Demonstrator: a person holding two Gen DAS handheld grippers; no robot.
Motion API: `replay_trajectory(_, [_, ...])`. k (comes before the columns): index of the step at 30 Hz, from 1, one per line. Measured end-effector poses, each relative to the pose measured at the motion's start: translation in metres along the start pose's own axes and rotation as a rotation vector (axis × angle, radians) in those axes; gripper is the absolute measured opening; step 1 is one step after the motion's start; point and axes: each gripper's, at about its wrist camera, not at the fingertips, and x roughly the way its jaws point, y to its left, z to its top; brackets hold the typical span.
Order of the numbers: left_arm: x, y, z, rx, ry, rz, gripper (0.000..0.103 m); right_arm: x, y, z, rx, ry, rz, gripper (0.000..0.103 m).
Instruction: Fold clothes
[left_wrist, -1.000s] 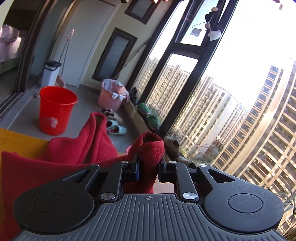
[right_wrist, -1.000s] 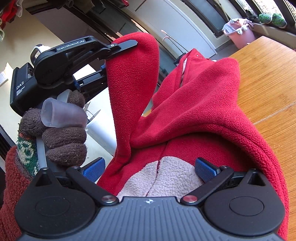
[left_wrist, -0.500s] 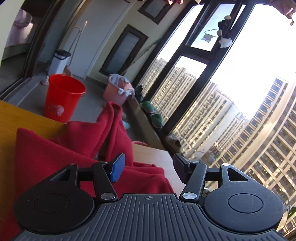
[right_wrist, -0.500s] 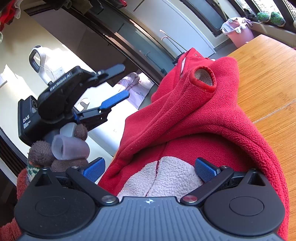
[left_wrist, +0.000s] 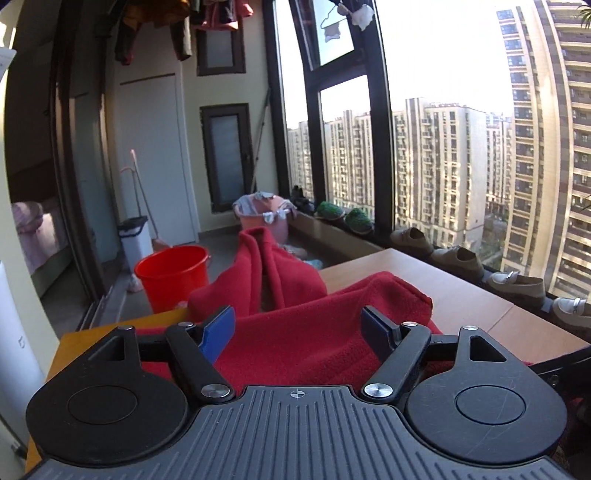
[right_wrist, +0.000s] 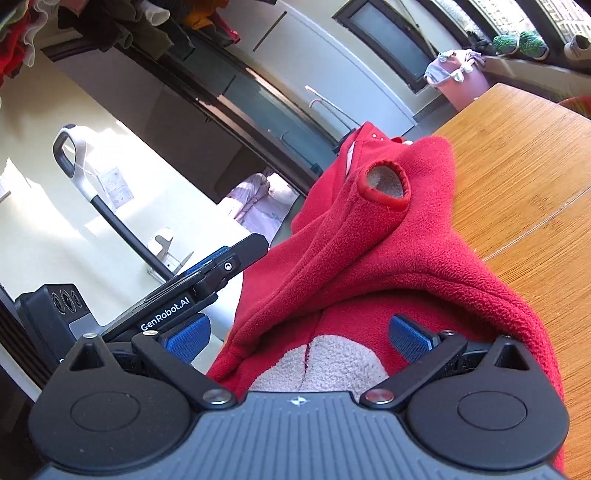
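Observation:
A red fleece garment (left_wrist: 314, 332) with a pale lining lies heaped on the wooden table (left_wrist: 461, 295). My left gripper (left_wrist: 299, 328) hovers just over it. Its jaws are opening, and the blue pads stand apart from the cloth. In the right wrist view the same garment (right_wrist: 388, 266) fills the middle, its sleeve cuff (right_wrist: 386, 182) resting on top. My right gripper (right_wrist: 299, 338) is open wide, the fleece lies between its pads and the left pad is clear of it. One of the left gripper's fingers (right_wrist: 229, 258) shows at the left of that view.
Off the table's far edge, on the floor, stand a red bucket (left_wrist: 171, 277), a white bin (left_wrist: 135, 240) and a pink basket (left_wrist: 264, 218). Shoes (left_wrist: 458, 258) line the sill under the big window. Bare tabletop (right_wrist: 517, 166) lies right of the garment.
The left gripper let go of the red sleeve, opened wide, rolled level and sank toward the table. The sleeve dropped onto the garment. The right gripper has stayed put.

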Motion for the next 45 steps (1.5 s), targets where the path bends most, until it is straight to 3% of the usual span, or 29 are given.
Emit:
replay_trajectory(3, [0.009, -0.012, 0.011, 0.006, -0.017, 0.001, 0.081, -0.014, -0.001, 0.001, 0.004, -0.111, -0.019, 0.103])
replay_trajectory(5, [0.014, -0.017, 0.017, -0.001, -0.012, 0.030, 0.092, -0.018, -0.002, 0.002, 0.006, -0.153, -0.030, 0.103])
replay_trajectory(8, [0.017, -0.024, 0.019, 0.011, 0.014, 0.052, 0.096, -0.029, -0.007, 0.004, 0.035, -0.258, -0.067, 0.103])
replay_trajectory(13, [0.017, -0.035, 0.016, 0.061, 0.046, 0.020, 0.096, -0.045, -0.026, 0.009, 0.138, -0.400, -0.129, 0.103])
replay_trajectory(16, [0.023, -0.043, 0.013, 0.076, 0.067, -0.008, 0.096, -0.043, -0.035, 0.013, 0.190, -0.403, -0.145, 0.103])
replay_trajectory(23, [0.046, -0.059, 0.000, 0.118, 0.125, -0.029, 0.094, -0.039, -0.037, 0.014, 0.182, -0.381, -0.150, 0.103])
replay_trajectory(26, [0.053, -0.061, -0.003, 0.131, 0.148, -0.034, 0.077, -0.037, -0.041, 0.017, 0.201, -0.374, -0.148, 0.103])
replay_trajectory(33, [0.061, -0.055, -0.006, 0.104, 0.179, -0.048, 0.054, -0.039, -0.044, 0.013, 0.207, -0.366, -0.141, 0.103])
replay_trajectory(35, [0.063, -0.053, -0.005, 0.094, 0.185, -0.051, 0.037, -0.045, -0.036, 0.016, 0.166, -0.369, -0.139, 0.103])
replay_trajectory(38, [0.060, -0.048, -0.003, 0.095, 0.175, -0.054, 0.026, -0.065, -0.014, 0.031, -0.006, -0.390, -0.097, 0.103])
replay_trajectory(41, [0.058, -0.045, -0.003, 0.069, 0.167, -0.072, 0.027, -0.075, -0.010, 0.048, -0.138, -0.406, -0.110, 0.103])
replay_trajectory(45, [0.056, -0.049, -0.007, 0.064, 0.167, -0.099, 0.046, -0.067, -0.041, 0.049, -0.079, -0.352, -0.160, 0.103])
